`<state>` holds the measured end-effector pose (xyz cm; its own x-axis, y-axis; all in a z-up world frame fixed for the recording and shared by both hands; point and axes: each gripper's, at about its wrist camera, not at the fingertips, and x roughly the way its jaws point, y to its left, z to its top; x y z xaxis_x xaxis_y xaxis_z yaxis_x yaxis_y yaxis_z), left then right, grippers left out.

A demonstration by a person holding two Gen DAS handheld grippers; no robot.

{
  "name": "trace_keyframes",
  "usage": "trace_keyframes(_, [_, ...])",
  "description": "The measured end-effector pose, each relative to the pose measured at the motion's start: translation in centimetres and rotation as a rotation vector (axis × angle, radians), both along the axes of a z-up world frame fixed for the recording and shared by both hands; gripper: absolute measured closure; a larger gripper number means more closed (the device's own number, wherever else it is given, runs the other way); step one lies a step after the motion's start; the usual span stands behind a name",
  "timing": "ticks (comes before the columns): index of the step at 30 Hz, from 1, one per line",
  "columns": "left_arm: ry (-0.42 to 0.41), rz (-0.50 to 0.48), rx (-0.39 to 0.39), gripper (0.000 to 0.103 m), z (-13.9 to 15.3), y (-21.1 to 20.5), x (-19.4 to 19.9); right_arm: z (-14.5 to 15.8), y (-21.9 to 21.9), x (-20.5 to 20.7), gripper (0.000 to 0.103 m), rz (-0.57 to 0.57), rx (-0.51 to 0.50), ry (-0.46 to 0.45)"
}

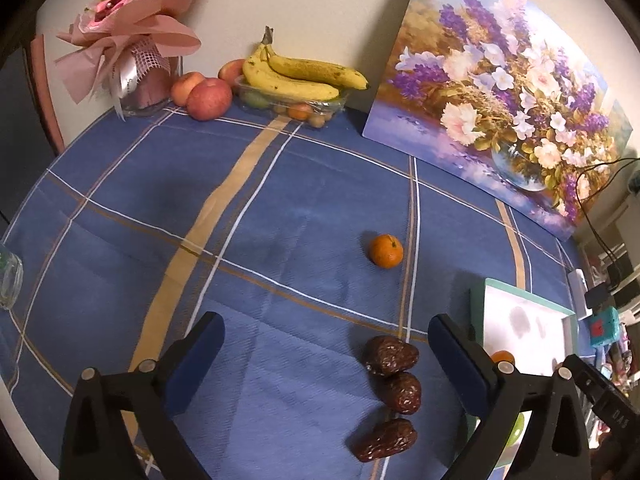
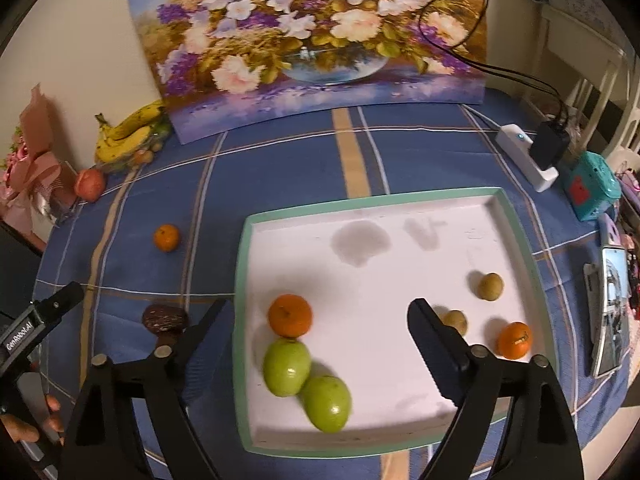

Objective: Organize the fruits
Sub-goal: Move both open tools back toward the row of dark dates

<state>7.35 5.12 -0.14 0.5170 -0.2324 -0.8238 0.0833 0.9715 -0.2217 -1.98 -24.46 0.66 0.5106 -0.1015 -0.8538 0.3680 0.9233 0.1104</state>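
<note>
Fruits sit split: three dried red dates (image 1: pixel 392 396) and one loose tangerine (image 1: pixel 385 251) lie on the blue plaid tablecloth (image 1: pixel 280 240); the rest are already in the white tray (image 2: pixel 516 216) with its teal rim.

In the tray: tangerine (image 2: pixel 289 315) touching two green fruits (image 2: pixel 306 384), another tangerine (image 2: pixel 515 340) at the right, and two small tan-brown fruits (image 2: pixel 490 287) near it.

Left gripper (image 1: pixel 326 336) has jaws spread wide and holds nothing. The dates lie in a rough column between its fingers, toward the right finger; pads are clear of them. The top date's long axis runs about crosswise; the bottom one is tilted. The loose tangerine is further ahead, slightly right, well apart from the dates.

Right gripper (image 2: pixel 318 312) also gapes empty, hovering over the near half of the tray, with the tangerine and green fruits between its fingers but untouched.

Likely next: the left hand is nearer the dates, so it picks one and carries it right to the tray, whose near corner sits just beside that gripper's right finger. Risk: the dates are bunched and touching, so closing may catch two.

Around, not in the way: bananas (image 1: pixel 304 76) on a plastic punnet, apples (image 1: pixel 209 99), wrapped bouquet (image 1: pixel 132 36), flower painting (image 1: pixel 504 92), power strip (image 2: pixel 526 158), phone (image 2: pixel 610 312).
</note>
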Motion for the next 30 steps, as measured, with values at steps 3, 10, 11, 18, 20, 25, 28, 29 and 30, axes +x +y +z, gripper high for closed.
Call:
trace_keyframes(3, [0.001,0.006,0.003,0.000,-0.1,0.5,-0.1,0.1,0.6,0.2,0.013,0.010,-0.007,-0.012])
trace_keyframes(10, [-0.025,0.043,0.035,0.000,-0.1,2.5,-0.7,0.0,2.4,0.8,0.013,0.058,0.008,-0.011])
trace_keyframes(11, [-0.026,0.046,0.035,0.000,-0.1,2.9,-0.8,0.0,2.7,1.0,0.013,0.067,0.009,-0.008])
trace_keyframes(18, [-0.025,0.075,0.022,0.000,-0.1,4.6,-1.0,-0.6,5.8,2.0,0.013,0.134,0.019,0.017])
trace_keyframes(20, [-0.008,0.081,0.011,0.000,-0.3,5.0,-1.0,-0.9,6.8,2.3,0.013,0.158,0.026,0.031])
trace_keyframes(25, [0.013,0.068,0.030,0.000,-0.9,5.1,-1.1,-1.8,9.0,2.8,0.013,0.219,0.026,0.070])
trace_keyframes(28, [0.024,0.057,0.042,0.000,-1.2,5.0,-1.0,-2.6,9.8,3.1,0.013,0.239,0.020,0.103])
trace_keyframes(29, [0.028,0.053,0.045,0.000,-1.4,5.0,-1.0,-2.9,10.0,3.2,0.013,0.247,0.023,0.115])
trace_keyframes(30, [0.040,0.050,0.055,0.000,-1.7,5.0,-0.9,-3.1,10.2,3.2,0.013,0.254,0.026,0.125])
